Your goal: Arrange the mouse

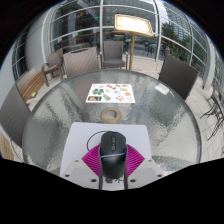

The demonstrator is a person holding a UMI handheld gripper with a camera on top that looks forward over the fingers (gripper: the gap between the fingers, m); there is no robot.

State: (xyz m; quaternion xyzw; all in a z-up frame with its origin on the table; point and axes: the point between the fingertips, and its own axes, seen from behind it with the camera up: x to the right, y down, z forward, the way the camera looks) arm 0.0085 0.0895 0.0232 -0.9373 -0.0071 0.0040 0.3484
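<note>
Mouse (109,153): black, glossy, gripped between tool (109,164) fingers.

Black plastic computer mouse (109,147): matt shell, faint sheen on top. Sits on white square mouse mat (84,148), smooth, flat, matt. Round glass table (60,115): glossy, see-through, streaky reflections across top. Printed paper sheet with coloured pictures (110,94) further out on glass, matt. Gripper (110,166) finger pads (95,162) magenta, ribbed texture, rubbery look, pressed to mouse sides. Brown wooden chairs (118,52) beyond table, dull finish.
</note>
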